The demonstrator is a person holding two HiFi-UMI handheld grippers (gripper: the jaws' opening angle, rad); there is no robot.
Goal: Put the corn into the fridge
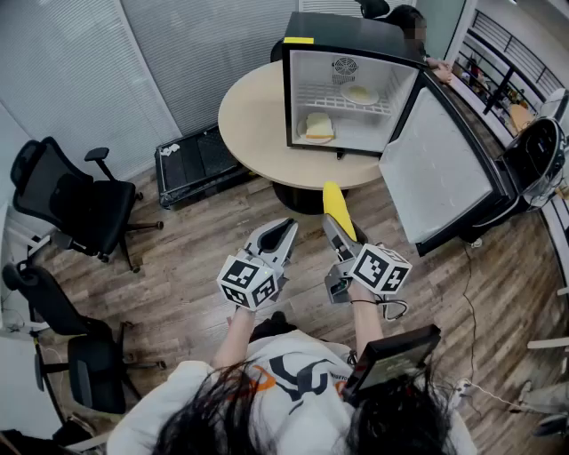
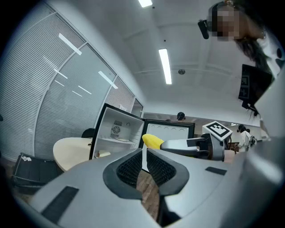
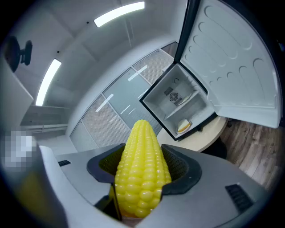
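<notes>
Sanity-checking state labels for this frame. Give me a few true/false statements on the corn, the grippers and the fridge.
1. The right gripper grips the corn. True.
2. The fridge door is shut. False: the fridge has its door swung wide open.
3. The fridge stands on the floor. False: it stands on the round table.
4. The left gripper holds nothing. True.
5. The fridge is empty. False: one food item lies on its shelf and another on its bottom.
</notes>
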